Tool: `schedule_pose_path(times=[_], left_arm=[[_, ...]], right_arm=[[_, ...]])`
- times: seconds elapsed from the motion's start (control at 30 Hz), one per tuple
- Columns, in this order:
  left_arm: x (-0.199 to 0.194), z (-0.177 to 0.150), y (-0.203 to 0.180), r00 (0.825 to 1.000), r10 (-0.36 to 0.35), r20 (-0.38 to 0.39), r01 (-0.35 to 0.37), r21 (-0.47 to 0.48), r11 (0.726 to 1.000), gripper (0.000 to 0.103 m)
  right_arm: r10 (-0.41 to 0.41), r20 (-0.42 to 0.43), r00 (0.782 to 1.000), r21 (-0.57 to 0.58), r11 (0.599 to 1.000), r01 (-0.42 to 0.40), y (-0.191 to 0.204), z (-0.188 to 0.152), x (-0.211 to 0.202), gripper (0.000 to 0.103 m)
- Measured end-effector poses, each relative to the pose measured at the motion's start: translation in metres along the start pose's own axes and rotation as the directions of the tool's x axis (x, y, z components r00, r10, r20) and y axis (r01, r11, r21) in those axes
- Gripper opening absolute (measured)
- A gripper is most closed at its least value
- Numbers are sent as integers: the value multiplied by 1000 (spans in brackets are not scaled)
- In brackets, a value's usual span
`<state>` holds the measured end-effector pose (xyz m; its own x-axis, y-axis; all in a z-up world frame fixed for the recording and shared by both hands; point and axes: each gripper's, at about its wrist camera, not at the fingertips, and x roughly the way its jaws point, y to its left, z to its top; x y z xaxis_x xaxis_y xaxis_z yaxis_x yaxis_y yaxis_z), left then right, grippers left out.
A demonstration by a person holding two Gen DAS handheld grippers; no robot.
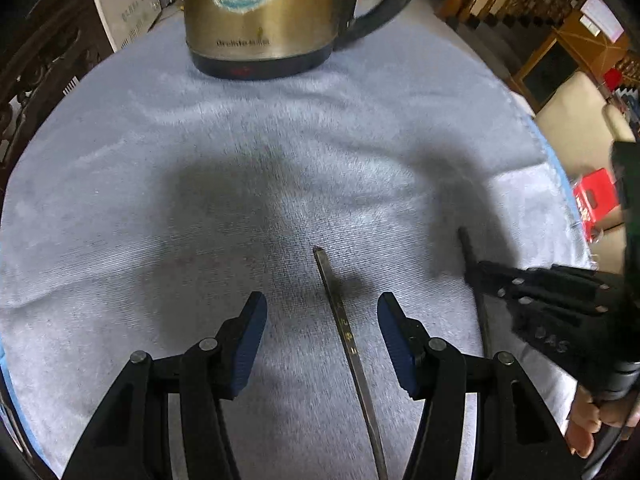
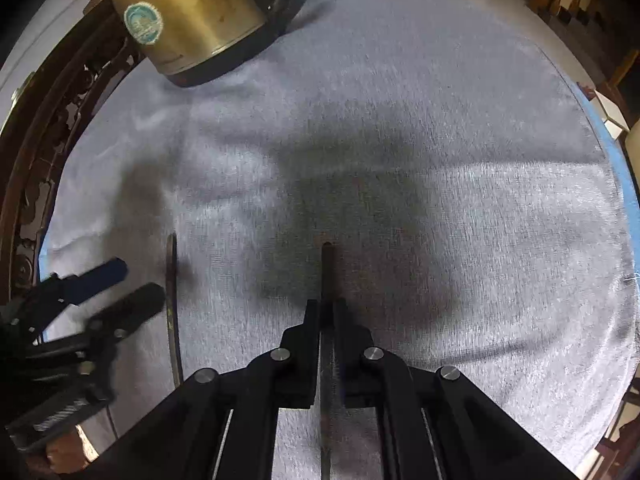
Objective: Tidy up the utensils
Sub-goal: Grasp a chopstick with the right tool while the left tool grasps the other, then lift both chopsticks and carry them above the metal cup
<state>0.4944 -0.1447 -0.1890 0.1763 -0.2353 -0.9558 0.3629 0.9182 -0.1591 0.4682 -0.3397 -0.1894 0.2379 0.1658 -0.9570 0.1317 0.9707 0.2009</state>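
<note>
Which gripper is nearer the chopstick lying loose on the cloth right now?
Left. The left gripper is open with the loose chopstick lying between its fingers. The right gripper is off to that chopstick's right, shut on the other chopstick.

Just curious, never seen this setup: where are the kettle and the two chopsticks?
kettle (image 1: 260,20): left wrist view, brass body.
loose chopstick (image 1: 340,320): left wrist view, mid-shaft.
gripped chopstick (image 2: 327,268): right wrist view, tip end.

Kettle (image 1: 264,16) at cloth's (image 1: 120,200) far edge, two chopsticks (image 1: 348,340) (image 2: 327,268) side by side nearer
</note>
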Motion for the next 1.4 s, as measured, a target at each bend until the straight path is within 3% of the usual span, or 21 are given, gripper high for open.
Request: schedule_pose_path(times=[0.07,0.17,0.23,0.33,0.43,0.67,0.9,0.97,1.23,1.4], left_arm=[[10,-1,1,1000,3,-26,-3,1,1000,51],[6,0,-7,999,45,17,-46,55,997,32],[3,3,-7,998,49,31,-50,61,997,12],[-1,4,-2,999,25,34,-26,42,999,8],[-9,-3,3,997,48,52,-51,42,998,6],[-62,-25,23,987,32,157,-31,-9,999,6],[-154,-66,44,942,48,333,-40,-32,999,5],[-165,-76,46,926,58,374,-47,-38,998,5],[-243,-137,58,841,80,535,-45,-78,996,5],[-274,-174,60,791,97,604,-49,-95,994,5]], right_arm=[[1,11,1000,1,1000,-1,3,9,3,9],[-6,32,999,-13,1000,7,7,17,8,9],[-17,43,999,-38,999,19,9,15,8,7],[-10,62,998,-33,999,12,7,13,5,7],[40,75,996,-39,999,-37,2,-9,-7,7],[115,206,972,-62,993,-104,-8,-41,-58,7],[151,345,926,-93,988,-126,3,-78,-119,7],[162,384,909,-97,986,-134,6,-92,-133,7],[172,525,833,-123,984,-126,20,-154,-193,7],[167,611,774,-149,984,-95,31,-197,-229,7]])
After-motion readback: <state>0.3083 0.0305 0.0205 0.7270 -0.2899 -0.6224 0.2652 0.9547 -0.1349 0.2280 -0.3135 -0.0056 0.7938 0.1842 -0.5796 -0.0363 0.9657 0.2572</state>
